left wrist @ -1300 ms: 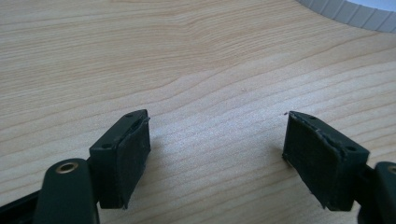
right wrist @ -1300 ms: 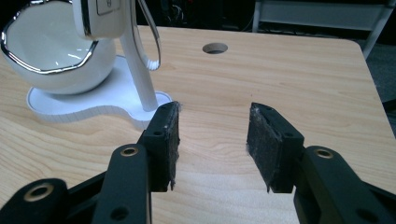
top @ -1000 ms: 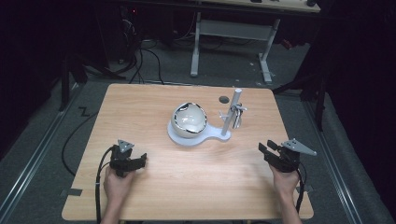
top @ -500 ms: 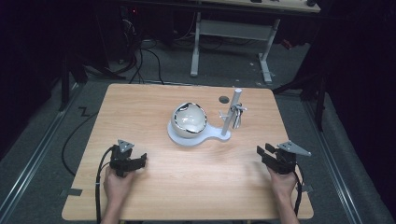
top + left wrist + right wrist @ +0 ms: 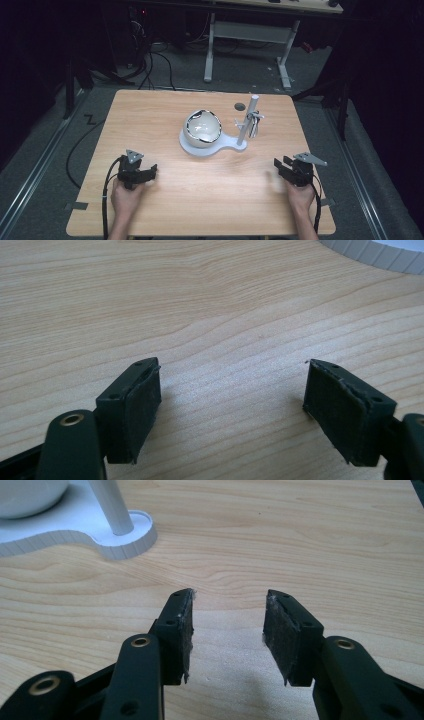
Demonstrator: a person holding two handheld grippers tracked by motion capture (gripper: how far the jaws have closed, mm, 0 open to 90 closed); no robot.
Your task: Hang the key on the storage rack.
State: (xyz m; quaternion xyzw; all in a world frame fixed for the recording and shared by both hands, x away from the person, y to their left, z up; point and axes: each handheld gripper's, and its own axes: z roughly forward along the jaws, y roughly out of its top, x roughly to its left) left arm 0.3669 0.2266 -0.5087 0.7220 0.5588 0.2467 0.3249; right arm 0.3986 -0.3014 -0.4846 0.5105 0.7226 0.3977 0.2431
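The right hand-held gripper (image 5: 285,167) is sinking toward the worktop (image 5: 165,107) at the near right corner, lower than it was a second ago and a touch closer to the person, and its jaws are standing partly open with nothing but bare wood between them. The left hand-held gripper (image 5: 145,173) is sitting just where it was at the near left, jaws spread wide and empty, hovering low over the wood grain. In the middle of the worktop the white stand (image 5: 206,148) is waiting untouched, the shiny bowl (image 5: 203,127) resting on its round base and a small metal piece (image 5: 253,123) hanging off the upright post (image 5: 248,120). Both hand-held grippers are well apart from it. To my eye that means the right hand is settling into a ready pose rather than reaching yet; the approach to the bowl and stand looks not yet begun.
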